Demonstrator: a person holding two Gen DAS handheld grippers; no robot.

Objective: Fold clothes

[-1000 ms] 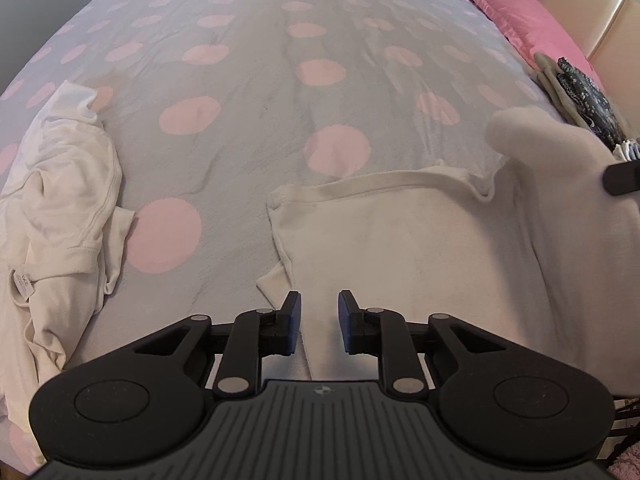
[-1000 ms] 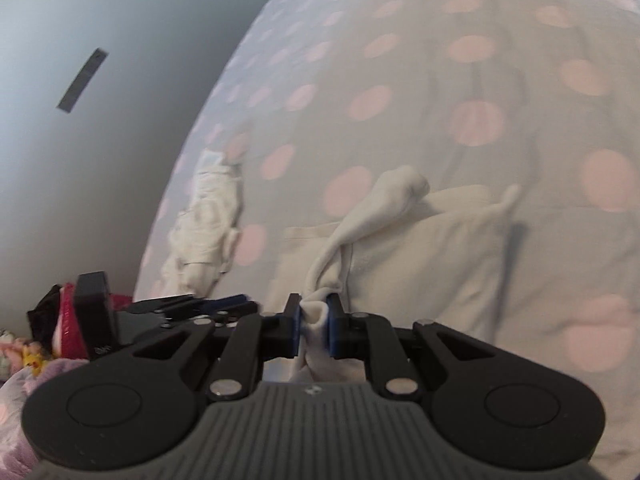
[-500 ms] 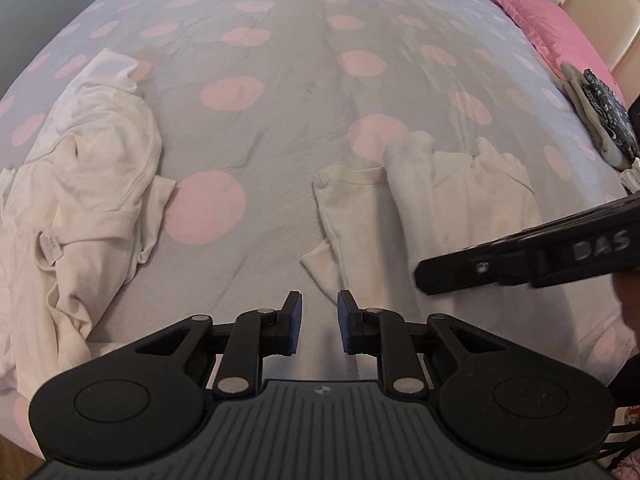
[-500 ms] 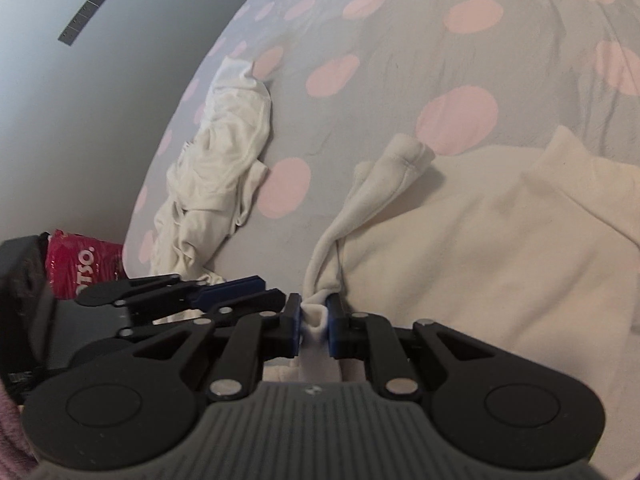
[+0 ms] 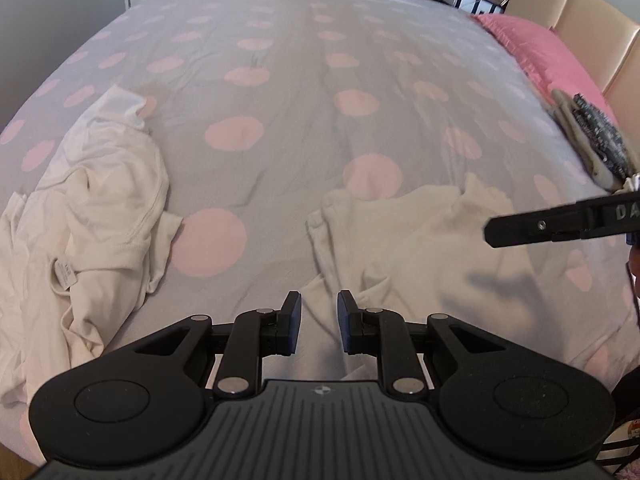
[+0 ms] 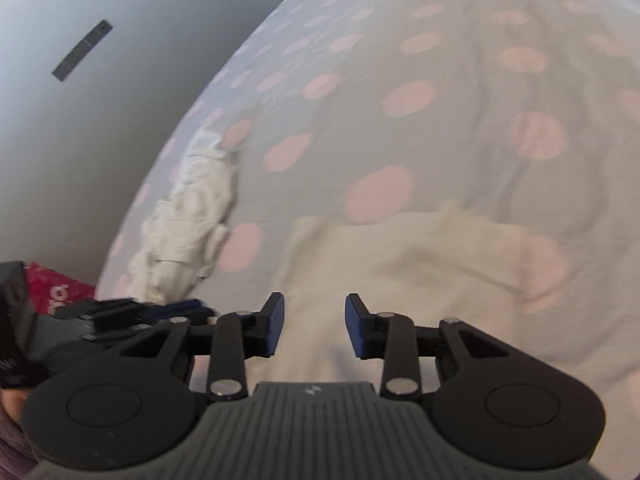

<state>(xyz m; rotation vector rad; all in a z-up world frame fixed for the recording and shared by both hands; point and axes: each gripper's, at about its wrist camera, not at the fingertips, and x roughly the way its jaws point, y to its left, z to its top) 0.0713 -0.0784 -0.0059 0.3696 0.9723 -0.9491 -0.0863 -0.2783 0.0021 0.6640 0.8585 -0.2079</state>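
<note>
While the cream top lay partly folded on the grey bedspread with pink dots, both grippers hung over its near edge. The left gripper had its blue pads apart and nothing between them. The right gripper was open too, wider than the left, and it held nothing. From the left wrist camera, the right gripper looked like a black bar poking in from the right side, above the top. A crumpled white shirt sat in a heap at the left side of the bed, well apart from the cream top, with its little tag showing. A pink pillow rested far off by the padded headboard. Some folded dark patterned clothes lay near that pillow. The right wrist picture was blurry, so small things were hard to see
</note>
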